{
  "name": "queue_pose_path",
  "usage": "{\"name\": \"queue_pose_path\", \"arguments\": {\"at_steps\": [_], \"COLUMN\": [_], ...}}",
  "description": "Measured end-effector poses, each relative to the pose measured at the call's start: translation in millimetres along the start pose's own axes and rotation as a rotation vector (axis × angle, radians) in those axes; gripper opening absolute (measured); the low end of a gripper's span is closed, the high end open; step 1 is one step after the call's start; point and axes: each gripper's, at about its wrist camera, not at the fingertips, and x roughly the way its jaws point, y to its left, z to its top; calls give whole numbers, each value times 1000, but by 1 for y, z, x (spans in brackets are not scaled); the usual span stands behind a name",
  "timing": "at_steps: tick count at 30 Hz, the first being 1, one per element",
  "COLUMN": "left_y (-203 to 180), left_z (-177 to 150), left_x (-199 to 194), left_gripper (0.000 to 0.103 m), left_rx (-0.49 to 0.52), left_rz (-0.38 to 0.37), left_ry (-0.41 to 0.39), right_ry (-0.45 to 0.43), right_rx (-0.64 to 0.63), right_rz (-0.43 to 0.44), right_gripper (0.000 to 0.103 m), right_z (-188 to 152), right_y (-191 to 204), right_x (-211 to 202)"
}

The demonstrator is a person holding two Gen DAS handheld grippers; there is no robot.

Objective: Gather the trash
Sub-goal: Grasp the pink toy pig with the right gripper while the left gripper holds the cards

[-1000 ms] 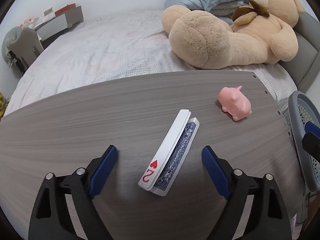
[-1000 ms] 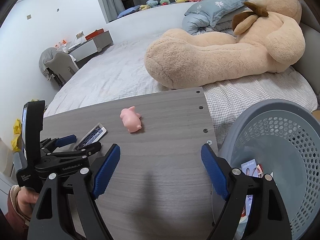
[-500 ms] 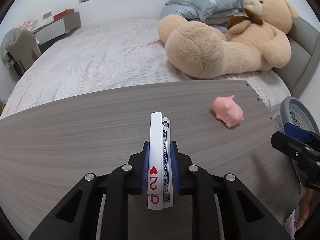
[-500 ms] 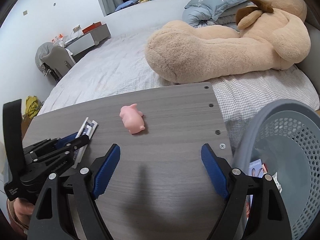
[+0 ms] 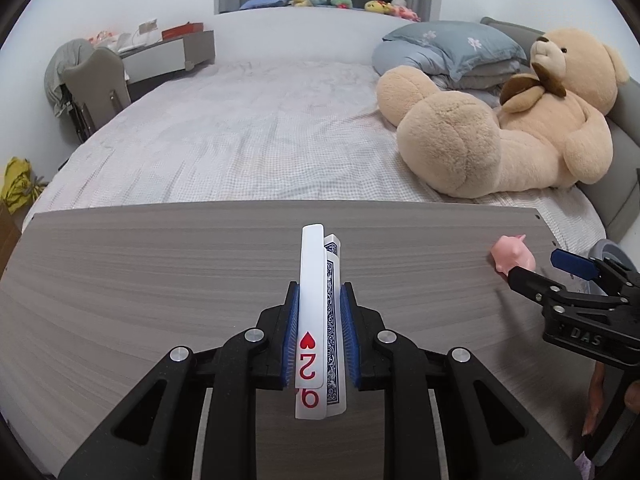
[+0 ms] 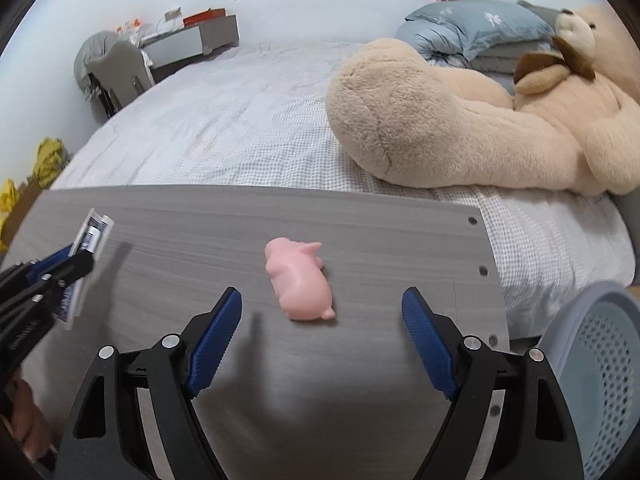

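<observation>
So the left tool (image 5: 319, 336) has its blue pads (image 5: 291, 336) squeezed tight on a small stack of playing cards (image 5: 318, 316), held on edge, with a red two of hearts face showing on one side and blue patterned backs on the other. The cards stick out forward past the fingertips and also hang back toward the camera. It looks lifted off the grey wood-grain surface (image 5: 160, 280), pointing level across it toward the bed. From the right side you can see the same tool (image 6: 60, 276) at the left edge with the cards (image 6: 90, 240) poking up at a slant, blurry.

The right tool (image 6: 322, 332) is wide open with nothing in it, its blue-padded fingers (image 6: 216, 332) spread and hovering low over the surface (image 6: 380, 380). The pink rubber pig toy (image 6: 300, 280) lies on its side on the surface just ahead of the gap, roughly centred, not touching either finger. In the left view the right tool (image 5: 560, 276) comes in from the right, with the pig (image 5: 512, 256) right by its tip.

The grey perforated plastic basket (image 6: 600, 360) sits off the right end of the surface, lower down.

Beyond all that is the bed with a checked white sheet (image 6: 240, 120), and a big tan teddy bear (image 6: 480, 120) sprawled against blue-grey pillows (image 6: 472, 28).
</observation>
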Motion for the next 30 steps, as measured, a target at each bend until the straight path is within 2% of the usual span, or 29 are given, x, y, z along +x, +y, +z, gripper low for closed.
{"name": "queue_pose_path", "arguments": {"at_steps": [2,5,7,9,12,22,30], "left_y": [4,8,11,13,13,-2,-27], "left_z": [-1,-3,-4,-4,-5,-12,-23], "left_x": [1,1,0,-1,-3,-19,-43], "left_gripper": [20,20,20,20,20,20,20], "left_rx": [-6,-16,-25,-30,-34,-4,23], "left_rz": [-4,-6,-5,-4,-6,-19,-46], "left_ry": [2,2,3,3,7,16,19], "right_ry": [8,28,39,39,35,0,-35], "right_rx": [-19,-30,-43,-56,-63,-21,18], "right_rz": [-14,-15,-14,-13,-8,45,66], "right_gripper": [75,61,55,41,28,26,26], "right_z": [3,5,5,5,4,-13,-40], "right_y": [2,3,6,10,14,23,13], "right_x": [7,14,17,18,16,-21,-62]}}
